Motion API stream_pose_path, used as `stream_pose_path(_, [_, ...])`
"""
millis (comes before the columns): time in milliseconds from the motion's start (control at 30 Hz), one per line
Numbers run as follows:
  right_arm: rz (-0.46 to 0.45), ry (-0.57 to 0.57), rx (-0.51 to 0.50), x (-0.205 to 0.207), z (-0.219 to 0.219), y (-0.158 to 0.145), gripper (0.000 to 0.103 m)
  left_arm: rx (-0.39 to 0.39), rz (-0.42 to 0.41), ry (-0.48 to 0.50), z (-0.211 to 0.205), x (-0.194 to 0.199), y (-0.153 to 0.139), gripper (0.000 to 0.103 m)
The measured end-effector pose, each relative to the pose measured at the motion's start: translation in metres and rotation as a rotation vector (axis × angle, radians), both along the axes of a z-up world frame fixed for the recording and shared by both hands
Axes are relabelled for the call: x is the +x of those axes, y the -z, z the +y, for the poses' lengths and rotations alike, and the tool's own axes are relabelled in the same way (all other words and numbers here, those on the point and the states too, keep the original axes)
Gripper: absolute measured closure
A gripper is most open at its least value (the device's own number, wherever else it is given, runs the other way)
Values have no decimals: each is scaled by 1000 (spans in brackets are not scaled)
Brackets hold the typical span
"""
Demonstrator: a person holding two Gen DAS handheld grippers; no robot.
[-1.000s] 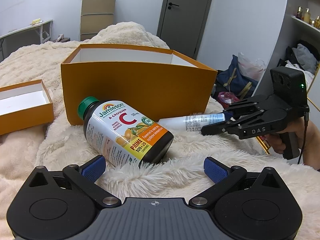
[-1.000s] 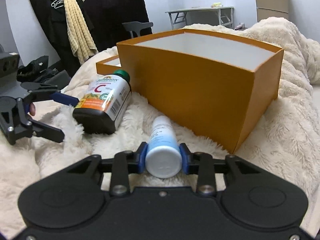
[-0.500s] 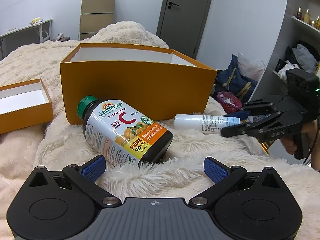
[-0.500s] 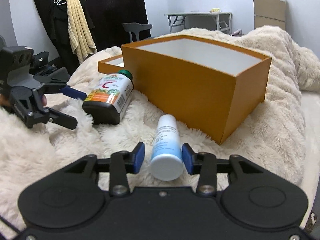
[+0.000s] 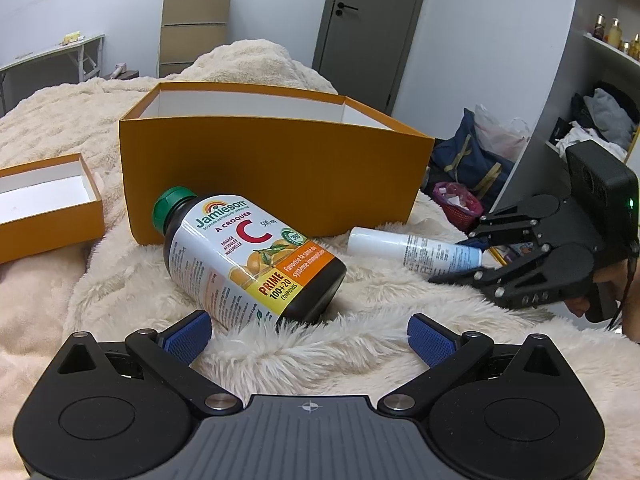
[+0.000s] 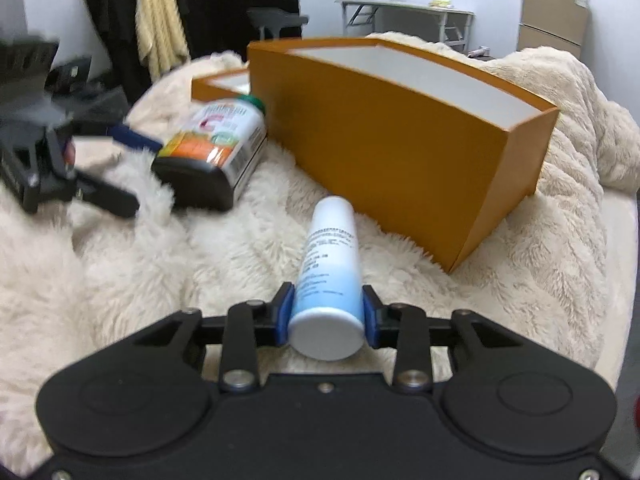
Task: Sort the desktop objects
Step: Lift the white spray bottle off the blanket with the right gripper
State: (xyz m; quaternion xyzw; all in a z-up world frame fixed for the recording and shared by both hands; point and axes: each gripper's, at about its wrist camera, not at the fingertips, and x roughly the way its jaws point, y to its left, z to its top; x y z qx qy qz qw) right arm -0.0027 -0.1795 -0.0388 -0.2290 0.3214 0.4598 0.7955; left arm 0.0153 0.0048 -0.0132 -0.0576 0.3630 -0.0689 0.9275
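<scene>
Close squarely on the white bottle before you lift

Your right gripper [image 6: 326,316] jaws are closing around the white bottle [image 6: 330,264], low centre of frame beside the orange box [image 6: 400,140]; your left gripper [image 5: 308,334] gapes wide, empty. Seat both pads, then lift level.

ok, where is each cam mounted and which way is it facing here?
Left wrist: on the left gripper, jaws open, facing the vitamin bottle and orange box; right gripper and a hand at right.
Right wrist: on the right gripper, jaws closing, pads on the white tube; left gripper blurred at left.
Shared: bottle, tube, box, small tray, fluffy blanket.
</scene>
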Motion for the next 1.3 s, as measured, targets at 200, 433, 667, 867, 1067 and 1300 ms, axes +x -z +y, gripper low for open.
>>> stream_pose_path(200, [-48,-9,-36,-7,8,1,67,1,0,0,-4,0,1,0])
stream_pose_path(433, [-162,-16,-119,-23,23,9,60,2,0,0,-6,0,1,0])
stream_pose_path(667, [-234,28,-74,-20,14,14,21,2,-1,-1,-5,1,1,0])
stream_pose_path(867, [-288,-34,-27,-19,12,17,32,0,-2,-2,-2,0,1,0])
stream_pose_path(1067, [-233,-42,-62,-29,27,14,67,-1,-2,-2,-2,-1,1,0])
stream_pose_path(1300, [-282,-31,-80,-38,32,8,70,-3,-3,-3,0,-1,0,0])
